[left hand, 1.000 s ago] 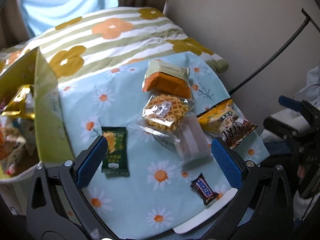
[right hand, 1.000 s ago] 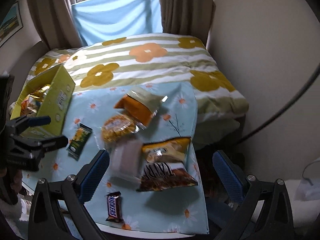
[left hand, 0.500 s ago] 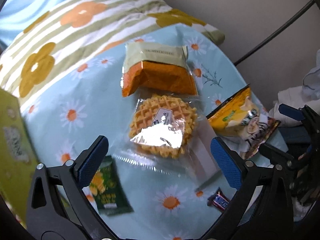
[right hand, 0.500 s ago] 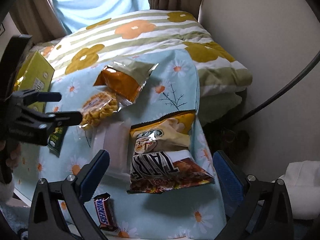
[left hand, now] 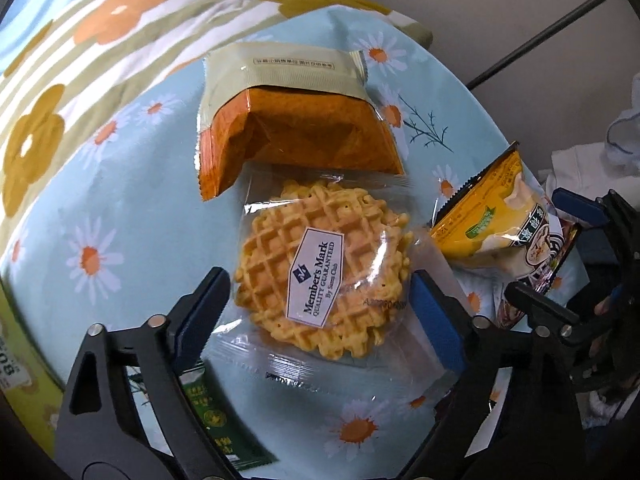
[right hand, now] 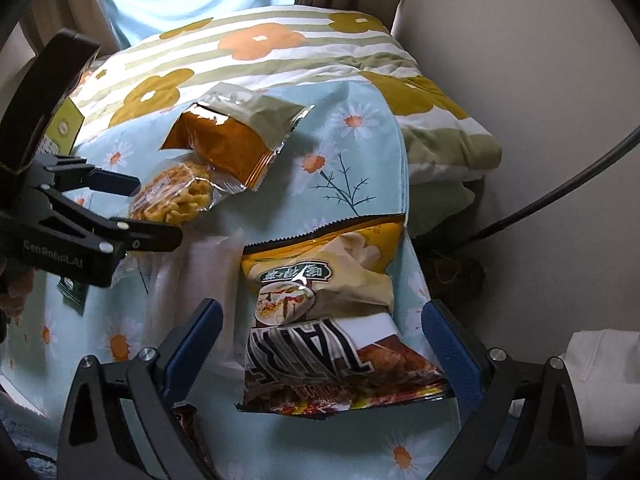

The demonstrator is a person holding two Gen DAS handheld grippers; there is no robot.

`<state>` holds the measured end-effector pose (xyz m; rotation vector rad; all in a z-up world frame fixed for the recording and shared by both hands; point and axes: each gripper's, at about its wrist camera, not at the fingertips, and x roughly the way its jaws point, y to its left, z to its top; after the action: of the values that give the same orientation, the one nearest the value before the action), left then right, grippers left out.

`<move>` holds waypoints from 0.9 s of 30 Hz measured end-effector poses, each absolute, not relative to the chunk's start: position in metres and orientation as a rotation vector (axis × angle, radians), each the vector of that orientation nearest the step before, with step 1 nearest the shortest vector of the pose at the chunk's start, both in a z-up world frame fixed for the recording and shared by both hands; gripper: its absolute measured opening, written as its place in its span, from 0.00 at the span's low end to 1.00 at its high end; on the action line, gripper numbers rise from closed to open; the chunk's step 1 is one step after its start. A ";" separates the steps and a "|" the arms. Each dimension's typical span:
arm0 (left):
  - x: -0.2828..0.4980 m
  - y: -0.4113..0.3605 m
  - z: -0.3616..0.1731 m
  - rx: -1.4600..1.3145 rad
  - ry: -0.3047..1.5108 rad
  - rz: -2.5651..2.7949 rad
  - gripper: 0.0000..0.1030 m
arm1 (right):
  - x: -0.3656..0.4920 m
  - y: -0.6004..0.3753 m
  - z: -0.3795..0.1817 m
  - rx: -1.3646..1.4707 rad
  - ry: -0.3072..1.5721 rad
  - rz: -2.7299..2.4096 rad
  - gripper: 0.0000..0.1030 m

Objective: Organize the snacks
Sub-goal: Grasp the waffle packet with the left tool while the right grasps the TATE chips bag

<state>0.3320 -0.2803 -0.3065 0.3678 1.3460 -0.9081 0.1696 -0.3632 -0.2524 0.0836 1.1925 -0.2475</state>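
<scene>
fingers (left hand: 202,312) of my left gripper (left hand: 320,312) spread wide around the waffle (left hand: 320,268). right gripper (right hand: 320,344) gapes over chips (right hand: 320,304). slick wrapper could slip my pinch.

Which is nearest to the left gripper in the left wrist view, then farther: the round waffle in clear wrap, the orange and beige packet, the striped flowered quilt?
1. Round waffle in clear wrap, between the open left gripper's fingers.
2. Orange and beige packet, just beyond.
3. Striped flowered quilt, farthest, upper left.

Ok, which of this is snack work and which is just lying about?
Job:
round waffle in clear wrapper
orange-and-beige snack pouch
yellow-and-brown chip bag
small green sachet
yellow cardboard box
open left gripper
open right gripper

Lying about:
flower-striped quilt
black cable
</scene>
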 end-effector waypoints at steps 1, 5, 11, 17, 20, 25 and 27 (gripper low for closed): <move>0.333 -0.280 -0.307 0.366 1.349 -0.913 0.84 | 0.170 -0.362 -0.254 0.077 1.196 -0.247 0.96; 0.336 -0.278 -0.308 0.351 1.360 -0.939 0.78 | 0.171 -0.359 -0.259 0.064 1.205 -0.249 0.96; 0.336 -0.275 -0.305 0.351 1.347 -0.952 0.70 | 0.172 -0.357 -0.261 0.055 1.206 -0.255 0.96; 0.332 -0.273 -0.300 0.374 1.317 -0.951 0.65 | 0.176 -0.361 -0.265 0.065 1.220 -0.267 0.85; 0.331 -0.272 -0.299 0.374 1.313 -0.947 0.65 | 0.178 -0.363 -0.267 0.066 1.219 -0.272 0.81; 0.330 -0.269 -0.298 0.372 1.305 -0.943 0.64 | 0.181 -0.358 -0.275 -0.007 1.244 -0.283 0.70; 0.329 -0.269 -0.297 0.374 1.303 -0.941 0.64 | 0.180 -0.357 -0.276 -0.021 1.244 -0.285 0.63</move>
<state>0.3292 -0.2687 -0.2972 0.3739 1.3028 -0.9406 0.1803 -0.3568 -0.2755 -0.0211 1.2435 -0.2849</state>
